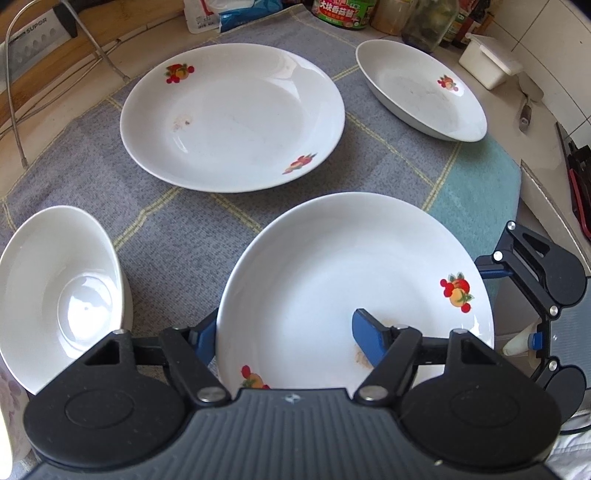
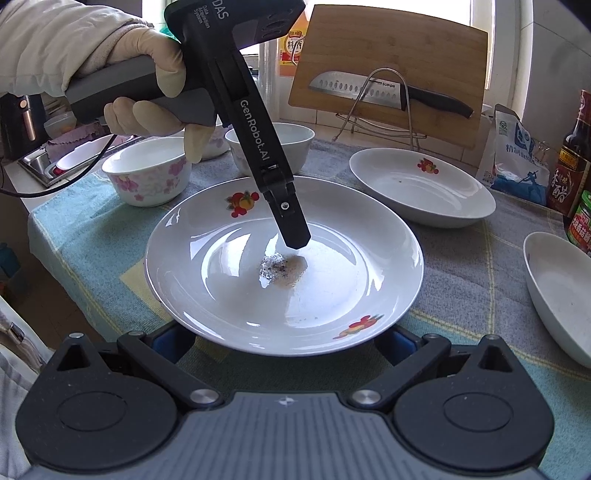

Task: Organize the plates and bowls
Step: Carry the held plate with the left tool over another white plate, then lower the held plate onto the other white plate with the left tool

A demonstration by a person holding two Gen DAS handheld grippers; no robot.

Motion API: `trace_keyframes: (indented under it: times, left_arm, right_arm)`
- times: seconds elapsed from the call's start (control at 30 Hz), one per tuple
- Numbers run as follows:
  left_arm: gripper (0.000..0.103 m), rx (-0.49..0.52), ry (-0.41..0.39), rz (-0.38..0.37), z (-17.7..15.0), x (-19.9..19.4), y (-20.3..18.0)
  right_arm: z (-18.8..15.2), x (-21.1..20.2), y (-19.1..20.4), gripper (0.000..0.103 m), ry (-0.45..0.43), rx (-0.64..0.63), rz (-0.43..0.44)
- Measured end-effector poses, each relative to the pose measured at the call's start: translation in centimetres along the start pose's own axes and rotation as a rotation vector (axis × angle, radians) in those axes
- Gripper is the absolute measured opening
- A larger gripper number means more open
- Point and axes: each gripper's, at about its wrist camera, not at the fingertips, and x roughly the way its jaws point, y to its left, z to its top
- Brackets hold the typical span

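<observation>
Three white plates and one bowl (image 1: 59, 295) lie on the checked cloth (image 1: 173, 221) in the left wrist view, where the left gripper (image 1: 284, 343) at the bottom is clamped on the nearest plate (image 1: 347, 288), one blue finger inside its rim, one outside. In the right wrist view that same plate (image 2: 284, 266) fills the centre, and the right gripper (image 2: 284, 341) at the lower edge has its jaws wide apart, straddling the plate's near rim without pressing it.

Your window (image 2: 388, 14) backlights the far counter edge; glare streaks the nearest plate (image 2: 284, 266), fisheye bends edges, focus sharp.
</observation>
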Motion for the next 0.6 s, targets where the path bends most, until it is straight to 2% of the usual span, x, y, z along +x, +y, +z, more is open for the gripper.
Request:
trace_keyframes:
  times: [0.27, 0.6]
  left_arm:
    - [0.072, -0.008, -0.019, -0.003, 1.0, -0.9, -0.6]
    - [0.072, 0.003, -0.042, -0.004, 4.0, -1.1, -2.1]
  right_arm:
    - [0.5, -0.6, -1.3, 0.103, 0.008, 0.002, 0.016]
    - [0.9, -2.1, -4.2, 0.103, 0.003, -0.023, 0.002]
